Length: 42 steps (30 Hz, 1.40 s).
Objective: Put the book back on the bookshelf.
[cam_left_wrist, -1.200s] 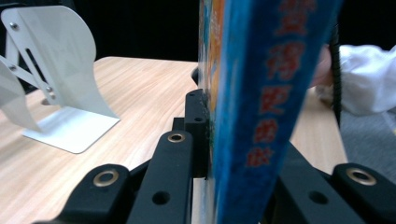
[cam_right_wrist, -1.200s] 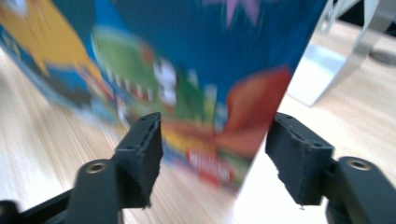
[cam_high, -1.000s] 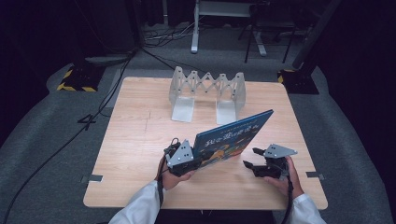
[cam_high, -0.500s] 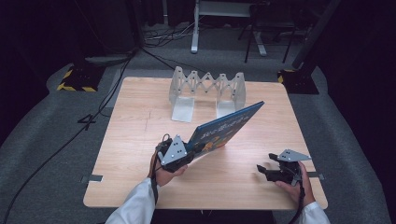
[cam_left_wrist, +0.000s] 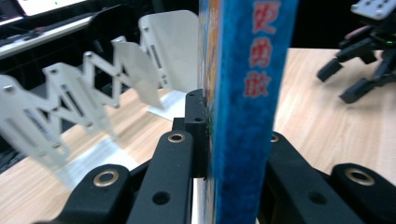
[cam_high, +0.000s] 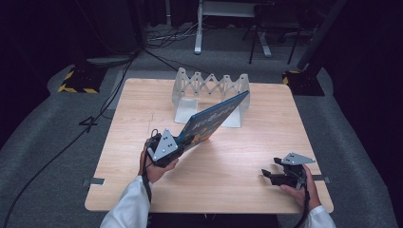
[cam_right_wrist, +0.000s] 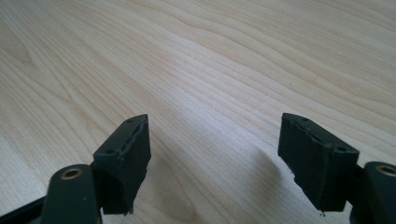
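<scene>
A blue picture book [cam_high: 214, 121] is held off the table, tilted, its far corner up by the white folding rack [cam_high: 209, 88]. My left gripper [cam_high: 179, 142] is shut on the book's near lower edge. In the left gripper view the black jaws clamp the blue spine [cam_left_wrist: 247, 93] of the book from both sides, with my left gripper [cam_left_wrist: 236, 121] pointing at the rack [cam_left_wrist: 93, 84]. My right gripper [cam_high: 269, 168] hovers low over the table's front right, apart from the book. Its jaws have just been opening, and my right gripper [cam_right_wrist: 219, 140] has nothing between them but bare wood.
The wooden table [cam_high: 237, 190] stands on grey carpet. The rack's zigzag dividers and flat end plates sit at the table's far middle. Cables and stand feet lie on the floor behind. The right gripper [cam_left_wrist: 364, 70] shows off to the right in the left gripper view.
The left gripper has raised the book and swung it leftward, its far end now near the rack. The right gripper has drawn away from the book to the front right.
</scene>
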### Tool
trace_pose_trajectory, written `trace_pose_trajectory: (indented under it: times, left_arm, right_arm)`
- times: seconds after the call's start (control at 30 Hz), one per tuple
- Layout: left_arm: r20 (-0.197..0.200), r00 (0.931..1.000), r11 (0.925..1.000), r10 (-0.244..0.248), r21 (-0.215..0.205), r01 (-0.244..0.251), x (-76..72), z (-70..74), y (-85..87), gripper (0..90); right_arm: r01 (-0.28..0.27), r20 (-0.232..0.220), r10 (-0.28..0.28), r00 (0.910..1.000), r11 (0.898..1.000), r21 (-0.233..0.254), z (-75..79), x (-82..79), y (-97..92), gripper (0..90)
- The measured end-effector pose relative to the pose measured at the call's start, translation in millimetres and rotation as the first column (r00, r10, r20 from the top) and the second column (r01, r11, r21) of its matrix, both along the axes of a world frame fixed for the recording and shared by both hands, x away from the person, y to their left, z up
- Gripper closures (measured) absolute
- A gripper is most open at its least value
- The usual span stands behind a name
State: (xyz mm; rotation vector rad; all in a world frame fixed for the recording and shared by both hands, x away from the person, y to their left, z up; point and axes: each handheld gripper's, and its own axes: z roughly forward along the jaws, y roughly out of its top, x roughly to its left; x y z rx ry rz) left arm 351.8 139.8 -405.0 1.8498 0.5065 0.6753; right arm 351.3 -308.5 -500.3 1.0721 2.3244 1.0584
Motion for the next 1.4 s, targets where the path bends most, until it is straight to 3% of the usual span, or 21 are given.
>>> trace_pose_trajectory:
  times: [0.3, 0.43, 0.73, 0.93, 1.1, 1.27, 1.4]
  left_arm:
    - [0.007, 0.9972, 0.9972, 0.074, 0.013, -0.074, 12.1, 7.1, 16.6, 82.9]
    - [0.024, 0.9938, 0.9932, 0.109, 0.040, -0.109, 17.7, 11.4, 19.6, 82.9]
    - [0.039, 0.9875, 0.9875, 0.153, 0.033, -0.154, 33.0, 20.4, 29.4, 82.8]
    - [0.044, 0.9807, 0.9817, 0.190, -0.004, -0.190, 50.2, 23.2, 29.7, 82.7]
    - [0.023, 0.9800, 0.9798, 0.198, -0.036, -0.197, 67.0, 12.9, 24.2, 82.7]
    - [0.017, 0.9807, 0.9790, 0.195, -0.066, -0.193, 71.5, 6.3, 20.0, 82.5]
    - [-0.004, 0.9750, 0.9696, 0.222, -0.104, -0.222, 72.1, 2.6, 25.2, 82.5]
  right_arm:
    - [-0.013, -0.007, 0.013, 0.9999, 1.000, -0.022, -1.7, 0.2, 2.0, 26.3]
    - [-0.019, -0.013, 0.019, 0.9997, 1.000, -0.025, -2.2, 0.5, 2.6, 26.4]
    - [-0.023, -0.015, 0.023, 0.9996, 0.999, -0.024, -2.2, 0.6, 2.6, 26.9]
    - [-0.027, -0.018, 0.027, 0.9995, 0.999, -0.019, -2.4, 1.3, 2.7, 27.1]
    - [-0.032, -0.018, 0.032, 0.9993, 0.999, -0.019, -2.4, 1.3, 2.5, 27.4]
    - [-0.037, -0.019, 0.037, 0.9992, 0.999, -0.018, -2.4, 1.0, 2.5, 27.9]
    - [-0.039, -0.020, 0.038, 0.9991, 0.999, -0.017, -2.5, 1.1, 2.5, 27.8]
